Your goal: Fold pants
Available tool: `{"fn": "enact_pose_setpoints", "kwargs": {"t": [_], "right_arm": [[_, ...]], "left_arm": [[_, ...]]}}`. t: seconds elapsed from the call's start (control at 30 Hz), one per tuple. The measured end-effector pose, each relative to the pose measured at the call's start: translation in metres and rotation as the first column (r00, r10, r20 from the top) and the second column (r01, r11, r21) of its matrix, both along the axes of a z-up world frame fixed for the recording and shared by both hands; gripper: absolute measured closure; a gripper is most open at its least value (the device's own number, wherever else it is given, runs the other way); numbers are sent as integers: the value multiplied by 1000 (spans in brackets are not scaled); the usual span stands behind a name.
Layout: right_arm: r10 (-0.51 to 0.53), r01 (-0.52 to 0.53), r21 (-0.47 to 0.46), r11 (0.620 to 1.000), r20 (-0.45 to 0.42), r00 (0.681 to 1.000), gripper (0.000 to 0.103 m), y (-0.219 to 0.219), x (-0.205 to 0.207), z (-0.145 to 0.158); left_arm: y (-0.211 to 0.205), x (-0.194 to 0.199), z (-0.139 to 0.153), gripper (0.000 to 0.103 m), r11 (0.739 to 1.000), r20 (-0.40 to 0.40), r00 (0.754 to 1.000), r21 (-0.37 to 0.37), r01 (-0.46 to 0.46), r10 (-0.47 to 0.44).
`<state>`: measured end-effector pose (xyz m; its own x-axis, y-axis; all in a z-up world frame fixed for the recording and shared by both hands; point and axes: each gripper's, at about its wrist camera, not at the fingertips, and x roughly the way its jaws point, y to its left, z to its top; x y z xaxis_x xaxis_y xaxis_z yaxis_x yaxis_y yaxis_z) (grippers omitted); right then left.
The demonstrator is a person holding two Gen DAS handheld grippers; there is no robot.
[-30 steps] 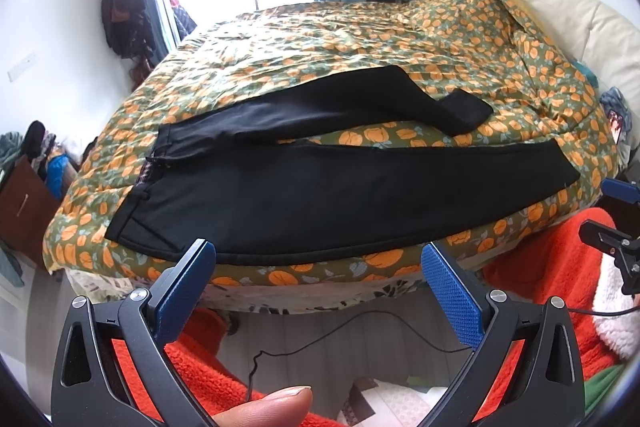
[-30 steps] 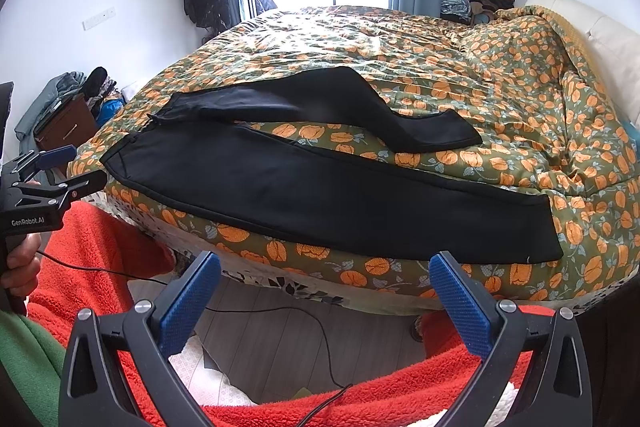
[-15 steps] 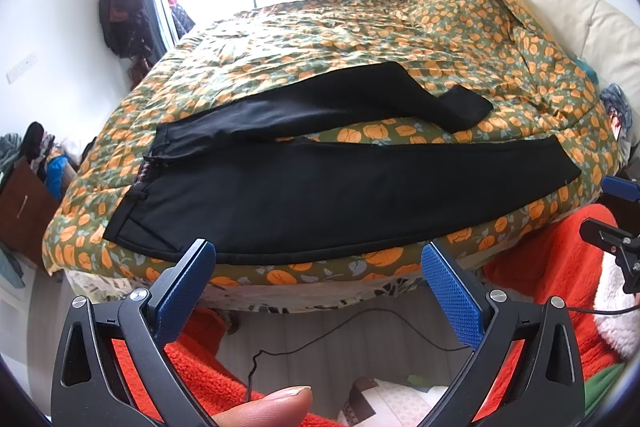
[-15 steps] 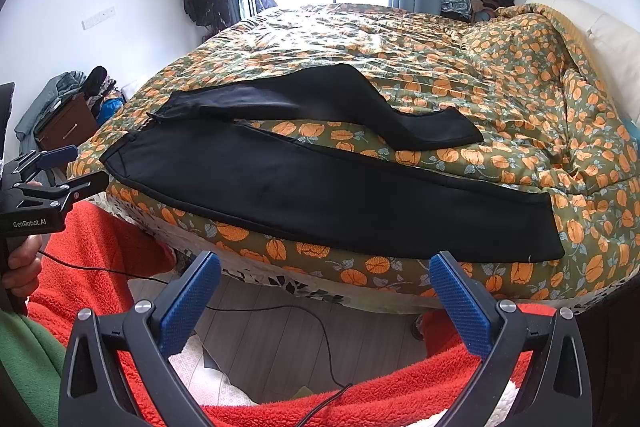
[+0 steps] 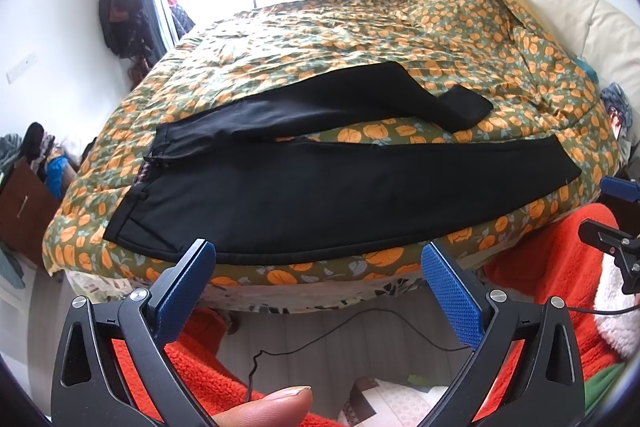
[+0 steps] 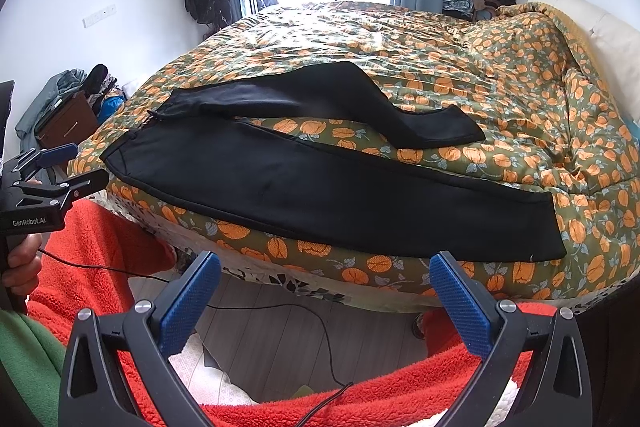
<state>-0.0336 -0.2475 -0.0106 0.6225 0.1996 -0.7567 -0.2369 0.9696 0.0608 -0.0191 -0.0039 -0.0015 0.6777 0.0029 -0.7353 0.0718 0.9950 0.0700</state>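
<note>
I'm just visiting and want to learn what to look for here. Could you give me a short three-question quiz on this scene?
1. True or false: the left gripper is clamped on the black pants.
2. Which leg of the pants lies straight along the bed edge? A) the near leg B) the far leg
3. Fill in: the pants lie on a quilt printed with orange ____.

Key: 1. False; both it and the right gripper are open, holding nothing. 2. A; the far leg is bent. 3. Pumpkins.
</note>
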Motion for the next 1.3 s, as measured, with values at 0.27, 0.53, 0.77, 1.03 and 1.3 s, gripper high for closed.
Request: {"fn": "enact_pose_setpoints", "kwargs": {"t": [0.27,0.53,0.77,1.03,1.3], "right_arm": [[1,-1,0,1000,0,1000,0,0,0,0],[2,-2,-2,1000,-1,1000,0,0,0,0],[5,-5,-4,1000,-5,1000,0,0,1,1],[8,-8,-4,1000,-9,1000,0,1,2,0],[7,-7,0,1000,-19,1000,0,1,5,-3]], "left_arm": [[0,0,0,0,1000,1,1000,0,0,0],[-1,0,0,0,1000,0,1000,0,-1,1],[-1,0,0,0,1000,-3,1000,0,-1,1],[0,2,-3,0,1000,-11,1000,2,1,-1],[-3,5,-6,0,1000,-24,1000,11,9,-9]]}}
